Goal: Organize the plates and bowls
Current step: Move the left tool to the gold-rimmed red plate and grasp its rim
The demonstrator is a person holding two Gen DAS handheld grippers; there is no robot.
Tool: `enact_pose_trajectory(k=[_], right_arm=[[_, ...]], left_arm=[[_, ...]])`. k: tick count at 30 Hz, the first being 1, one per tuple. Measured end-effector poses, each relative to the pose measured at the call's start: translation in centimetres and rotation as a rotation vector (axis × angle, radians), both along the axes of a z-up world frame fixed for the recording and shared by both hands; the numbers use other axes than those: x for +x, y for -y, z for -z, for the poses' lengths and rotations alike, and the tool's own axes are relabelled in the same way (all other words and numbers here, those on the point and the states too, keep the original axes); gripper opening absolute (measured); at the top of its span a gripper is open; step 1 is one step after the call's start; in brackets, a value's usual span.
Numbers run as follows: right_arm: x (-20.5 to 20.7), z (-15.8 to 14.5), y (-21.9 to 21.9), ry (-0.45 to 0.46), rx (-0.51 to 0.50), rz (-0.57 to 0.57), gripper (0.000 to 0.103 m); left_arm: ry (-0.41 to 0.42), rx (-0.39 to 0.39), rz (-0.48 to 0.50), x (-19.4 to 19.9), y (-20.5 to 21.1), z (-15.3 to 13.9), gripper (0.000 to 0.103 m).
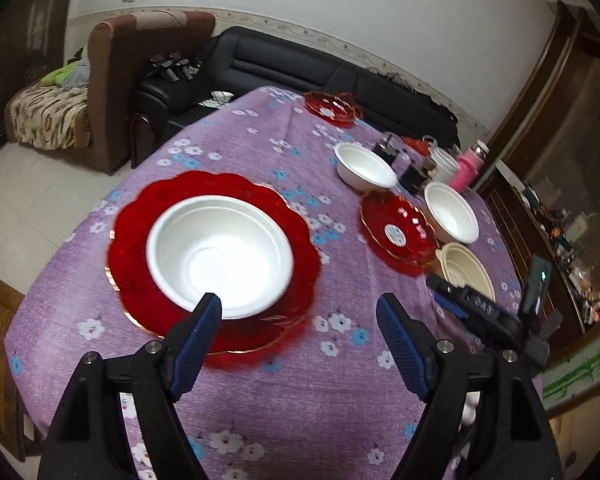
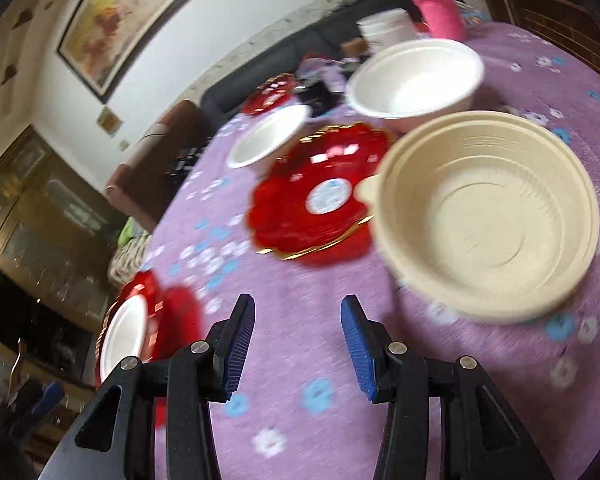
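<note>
Bright indoor light; right view motion-blurred, edges warped.

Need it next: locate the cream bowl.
In the right wrist view, the cream bowl sits right of centre, beside the small red plate, before a white bowl.

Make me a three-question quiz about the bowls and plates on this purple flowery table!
1. Where is the nearest white foam bowl?
A. on a big red scalloped plate
B. on the floor
C. inside the beige bowl

2. What colour is the ridged plastic bowl with the small tab?
A. blue
B. beige
C. black

3. The right gripper is:
A. holding a cup
B. holding a plate
C. open, empty

Answers: A, red rim rings it; B, pale beige throughout; C, only purple tablecloth shows between its fingers.
</note>
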State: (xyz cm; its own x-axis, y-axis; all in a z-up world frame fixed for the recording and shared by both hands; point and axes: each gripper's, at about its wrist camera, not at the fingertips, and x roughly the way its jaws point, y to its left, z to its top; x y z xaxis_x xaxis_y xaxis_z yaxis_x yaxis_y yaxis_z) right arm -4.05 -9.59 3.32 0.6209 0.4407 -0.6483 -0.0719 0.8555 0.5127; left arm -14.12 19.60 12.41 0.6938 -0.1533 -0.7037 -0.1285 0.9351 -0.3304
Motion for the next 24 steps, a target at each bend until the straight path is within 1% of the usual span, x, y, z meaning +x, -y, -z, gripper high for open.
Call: enact_pose_trajectory(k=[3, 5, 7, 10, 14, 16, 19, 21, 24], right_arm=[[0.8, 0.2, 1.9, -0.01, -0.003, 0.058, 0.049], [0.5, 0.2, 3.1, -0.008, 0.01, 0.094, 0.049], [0.3, 0.1, 3.1, -0.004, 0.018, 0.098, 0.049], [0.1, 0.2, 2.8, 0.001, 0.045, 0.072, 0.049], [1.0, 0.4, 1.6, -0.005, 0.075, 0.049, 0.049], [2.0, 0.9, 1.1, -0.019, 0.086, 0.056, 0.049], [3.4, 1.6, 0.7, -0.04, 0.106, 0.088, 0.05], [4.1, 2.1, 0.6, -0.048, 0.125, 0.118, 0.05], [4.8, 2.5, 0.6, -0.056, 0.151, 0.163, 0.05]], left_arm=[[-0.006, 0.019, 0.019, 0.8, 1.1, 0.0, 0.079], [-0.008, 0.025, 0.025, 1.4, 1.5, 0.1, 0.079], [-0.02, 0.019, 0.038, 2.7, 2.2, 0.2, 0.079], [-0.036, 0.0, 0.06, 4.7, 3.1, 0.3, 0.079], [-0.061, -0.04, 0.092, 8.7, 4.6, 0.5, 0.079], [-0.082, -0.049, 0.109, 11.4, 5.6, 0.9, 0.079], [-0.122, -0.065, 0.108, 14.5, 6.4, 1.8, 0.079], [-0.152, -0.09, 0.106, 16.8, 6.8, 2.7, 0.079], [-0.195, -0.1, 0.09, 19.9, 7.3, 4.3, 0.079]])
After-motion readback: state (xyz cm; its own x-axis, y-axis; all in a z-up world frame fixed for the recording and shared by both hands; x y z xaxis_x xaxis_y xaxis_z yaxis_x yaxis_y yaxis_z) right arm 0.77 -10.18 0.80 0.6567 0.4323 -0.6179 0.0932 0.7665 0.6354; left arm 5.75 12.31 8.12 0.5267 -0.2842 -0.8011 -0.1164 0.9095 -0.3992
